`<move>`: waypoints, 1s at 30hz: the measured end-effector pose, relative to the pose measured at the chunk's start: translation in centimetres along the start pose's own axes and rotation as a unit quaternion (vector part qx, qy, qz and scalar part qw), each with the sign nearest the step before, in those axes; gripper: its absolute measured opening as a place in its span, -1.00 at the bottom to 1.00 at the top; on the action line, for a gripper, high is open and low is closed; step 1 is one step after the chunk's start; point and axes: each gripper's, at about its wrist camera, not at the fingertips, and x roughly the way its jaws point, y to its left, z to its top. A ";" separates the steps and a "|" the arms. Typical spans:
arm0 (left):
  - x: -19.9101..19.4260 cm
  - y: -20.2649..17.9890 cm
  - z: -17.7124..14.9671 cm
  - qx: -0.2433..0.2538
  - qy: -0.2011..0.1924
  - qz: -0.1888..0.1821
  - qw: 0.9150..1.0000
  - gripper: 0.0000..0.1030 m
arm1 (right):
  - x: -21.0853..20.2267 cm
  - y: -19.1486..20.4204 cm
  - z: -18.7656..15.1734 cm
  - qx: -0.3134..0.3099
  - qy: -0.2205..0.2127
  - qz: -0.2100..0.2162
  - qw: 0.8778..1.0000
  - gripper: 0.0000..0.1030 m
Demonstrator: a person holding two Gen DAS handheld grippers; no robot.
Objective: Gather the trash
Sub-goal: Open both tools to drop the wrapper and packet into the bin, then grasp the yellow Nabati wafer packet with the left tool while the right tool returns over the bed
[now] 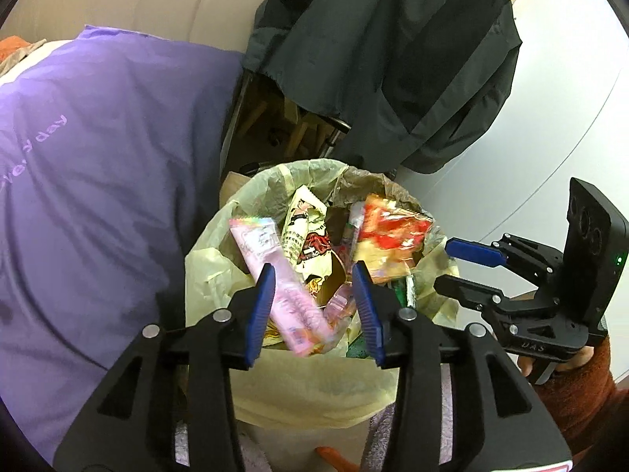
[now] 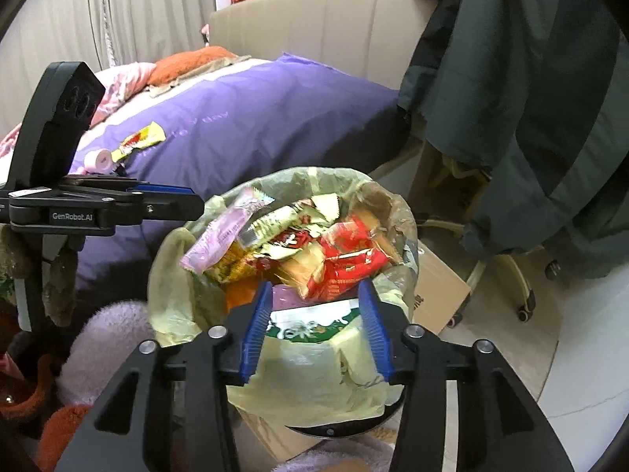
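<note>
Both grippers hang over the lined trash bin (image 2: 283, 212). Left gripper (image 1: 314, 306) has its jaws spread wide, and a pink wrapper (image 1: 281, 275) lies slanted between them; it touches or nearly touches the left pad, but nothing is pinching it, so I judge it released or dropping. Right gripper (image 2: 316, 326) is also spread wide and empty, poised above the near rim of the yellow liner bag (image 2: 314, 377).

Trash in the bin is heaped to the brim: a red wrapper (image 2: 346, 259) at 2 o'clock, a cream printed packet (image 1: 304, 232) at 12. More waits on the purple duvet (image 2: 251, 126): a yellow wrapper (image 2: 139, 141) and a small pink roll (image 2: 100, 159), at 10 o'clock from the bin in the right wrist view.

Risk: with the heap so high, the pink wrapper could slide over the liner at 9 o'clock and fall against the bedding. Pressing down might drag the loose liner off the rim.

Room is tight. The duvet crowds the bin at 9 o'clock, a hanging dark jacket (image 2: 523, 98) looms at 1, a cardboard box (image 2: 436, 295) sits at 3. Open floor lies toward 4 o'clock.
</note>
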 end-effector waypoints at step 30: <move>-19.0 18.2 -2.8 -0.065 -0.119 0.193 0.972 -0.05 | -0.6 13.5 7.9 -0.026 -0.130 0.113 0.985 0.20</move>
